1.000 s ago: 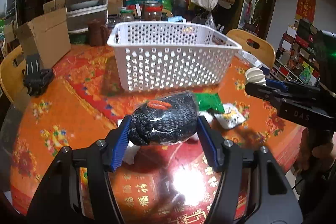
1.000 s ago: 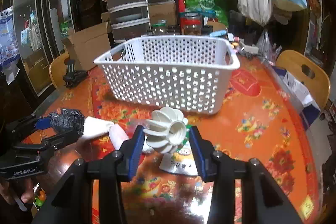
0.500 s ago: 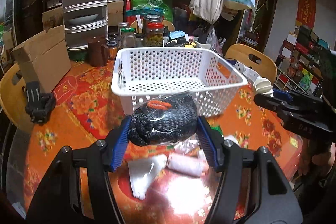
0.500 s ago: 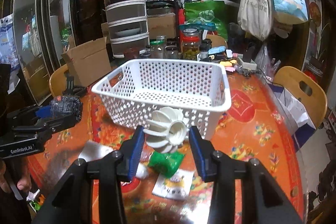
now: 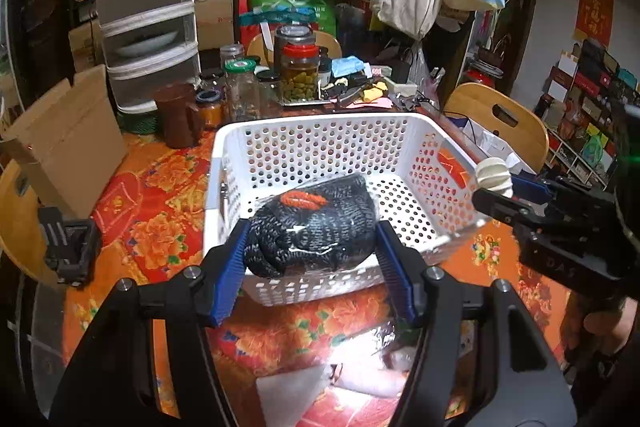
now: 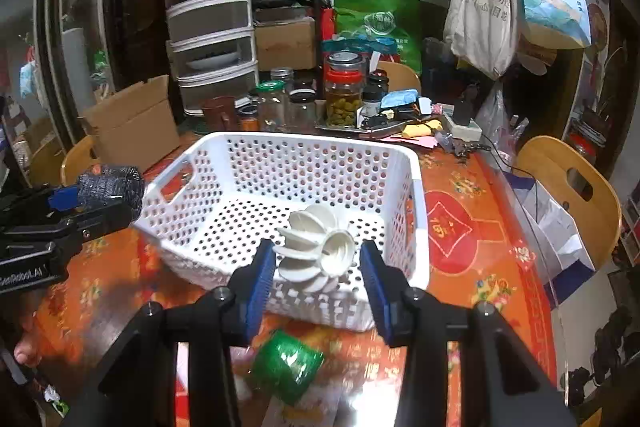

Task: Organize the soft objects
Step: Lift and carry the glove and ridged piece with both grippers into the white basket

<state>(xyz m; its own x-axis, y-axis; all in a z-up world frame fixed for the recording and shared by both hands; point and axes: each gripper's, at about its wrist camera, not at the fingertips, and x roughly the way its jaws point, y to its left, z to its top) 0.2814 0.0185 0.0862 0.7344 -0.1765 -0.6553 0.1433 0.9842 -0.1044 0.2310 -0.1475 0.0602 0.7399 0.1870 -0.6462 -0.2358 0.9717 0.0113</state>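
Observation:
My left gripper [image 5: 310, 259] is shut on a black knitted bundle in clear wrap [image 5: 312, 227] and holds it over the near rim of the white perforated basket [image 5: 320, 131]. My right gripper [image 6: 318, 271] is shut on a white ribbed soft object [image 6: 316, 253], held above the basket's [image 6: 416, 195] near edge. The basket looks empty inside. Each gripper shows in the other view: the right one [image 5: 496, 183] at the basket's right side, the left one [image 6: 108, 187] at its left side.
A green packet [image 6: 286, 365] and white packets [image 5: 296, 391] lie on the orange patterned tablecloth [image 5: 160, 235] before the basket. Glass jars [image 5: 298, 75], a cardboard box [image 5: 64, 135] and a drawer tower [image 5: 148, 27] stand behind. Wooden chairs [image 6: 568, 195] ring the table.
Both grippers have risen and moved forward with their objects, from low over the loose packets to above the basket's near rim. The basket's inside has come into view.

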